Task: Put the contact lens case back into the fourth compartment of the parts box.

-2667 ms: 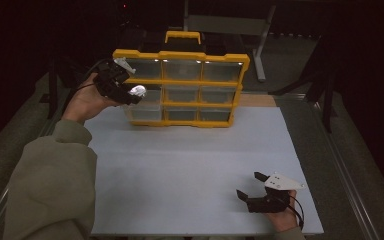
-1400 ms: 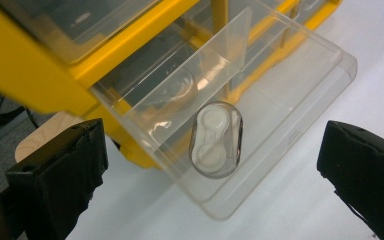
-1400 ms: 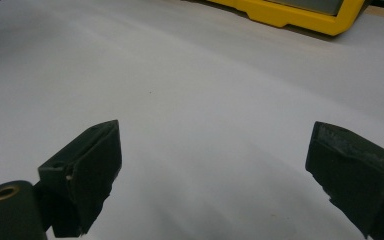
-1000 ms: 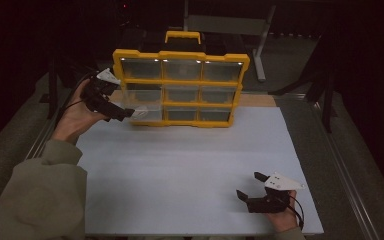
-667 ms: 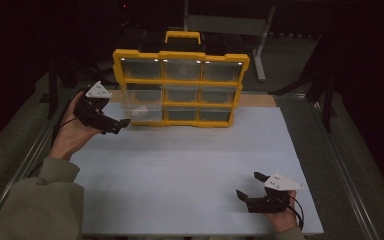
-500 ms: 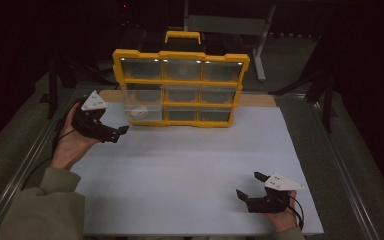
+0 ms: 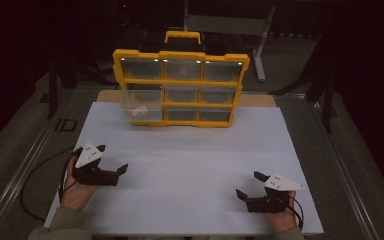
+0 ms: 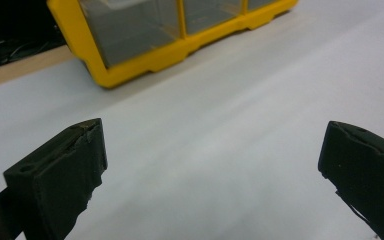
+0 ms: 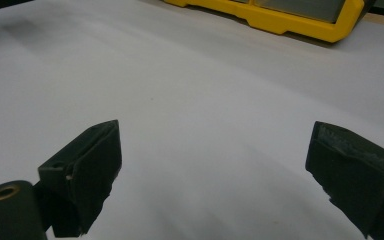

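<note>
Upright, yellow organizer (image 7: 180, 85): white object (image 7: 139, 113) in lower-left drawer; both tongs agape, empty.

Drawer organizer (image 7: 180, 85) stands upright at far edge of surface (image 7: 190, 160), roughly centred. One drawer (image 7: 141, 106), left column, middle row, sticks out toward near side, small object (image 7: 139, 112) inside it. Left claw (image 7: 114, 173) sits on surface near left front corner, right claw (image 7: 247, 187) near right front corner, well apart, both well in front of organizer.
</note>
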